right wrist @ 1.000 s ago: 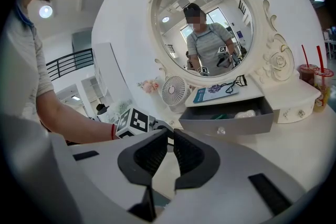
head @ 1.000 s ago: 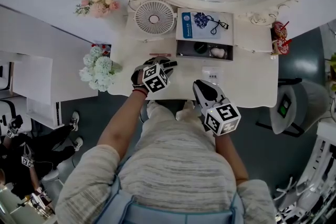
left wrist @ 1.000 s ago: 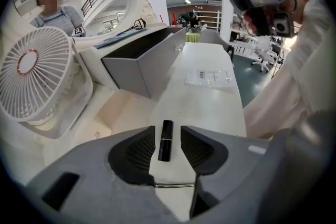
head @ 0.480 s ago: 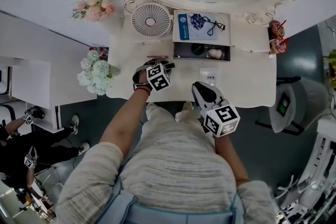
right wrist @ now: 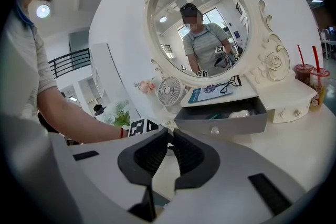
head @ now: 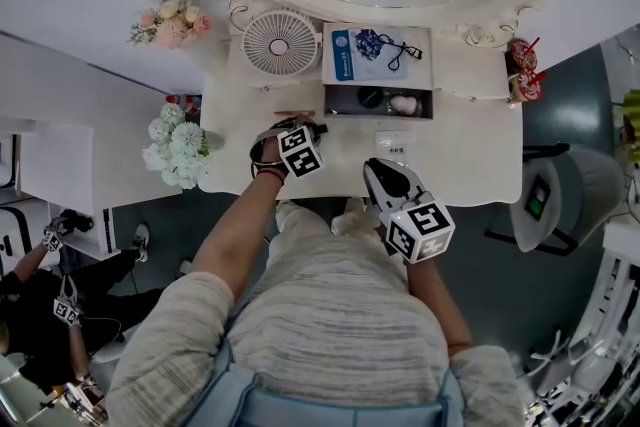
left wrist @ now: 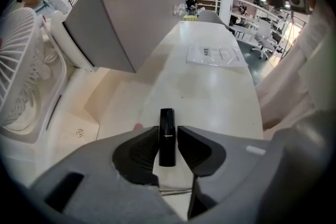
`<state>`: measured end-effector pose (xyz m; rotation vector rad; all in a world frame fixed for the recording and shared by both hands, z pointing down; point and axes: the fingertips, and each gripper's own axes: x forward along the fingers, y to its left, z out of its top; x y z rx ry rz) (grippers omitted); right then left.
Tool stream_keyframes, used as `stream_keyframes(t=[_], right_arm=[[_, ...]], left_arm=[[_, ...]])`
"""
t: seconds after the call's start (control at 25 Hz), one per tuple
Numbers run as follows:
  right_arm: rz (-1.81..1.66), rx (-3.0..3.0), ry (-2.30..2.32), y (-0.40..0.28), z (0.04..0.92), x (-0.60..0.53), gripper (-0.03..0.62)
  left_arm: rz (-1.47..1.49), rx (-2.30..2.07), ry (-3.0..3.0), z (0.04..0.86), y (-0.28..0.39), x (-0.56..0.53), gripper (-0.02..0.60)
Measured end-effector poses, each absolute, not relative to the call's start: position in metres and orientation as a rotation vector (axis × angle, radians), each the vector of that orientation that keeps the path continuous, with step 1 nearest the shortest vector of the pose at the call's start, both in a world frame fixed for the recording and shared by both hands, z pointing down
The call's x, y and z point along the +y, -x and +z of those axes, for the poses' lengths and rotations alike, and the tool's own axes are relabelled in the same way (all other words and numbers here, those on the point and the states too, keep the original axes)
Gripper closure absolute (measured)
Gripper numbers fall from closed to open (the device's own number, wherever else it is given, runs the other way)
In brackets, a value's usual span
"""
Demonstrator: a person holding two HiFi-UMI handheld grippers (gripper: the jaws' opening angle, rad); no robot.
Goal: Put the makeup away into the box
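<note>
We see the left gripper point(left wrist: 168, 131) just closing around a black lipstick point(left wrist: 167, 118), pads barely apart, its base hidden. The right gripper point(right wrist: 170, 134) stands almost together, empty.

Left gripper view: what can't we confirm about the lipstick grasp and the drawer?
- Black lipstick: the left hand-held gripper jaws have just been closing around it; pad contact unclear here.
- Head view: lipstick hidden under the marker cube.
- Drawer contents: blocked by its own wall, left gripper view.
</note>
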<state>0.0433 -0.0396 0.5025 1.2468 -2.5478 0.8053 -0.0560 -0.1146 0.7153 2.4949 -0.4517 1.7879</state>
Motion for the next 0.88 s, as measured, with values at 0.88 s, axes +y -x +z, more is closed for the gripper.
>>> stream_keyframes(t=[0.88], right_arm=[[0.791,-2.548,-1.235,-0.044,0.5004,-0.0437,0.583]], left_arm=[[1.736,-0.474,-2.45,0.7161,0.0553,-0.112,0.48]])
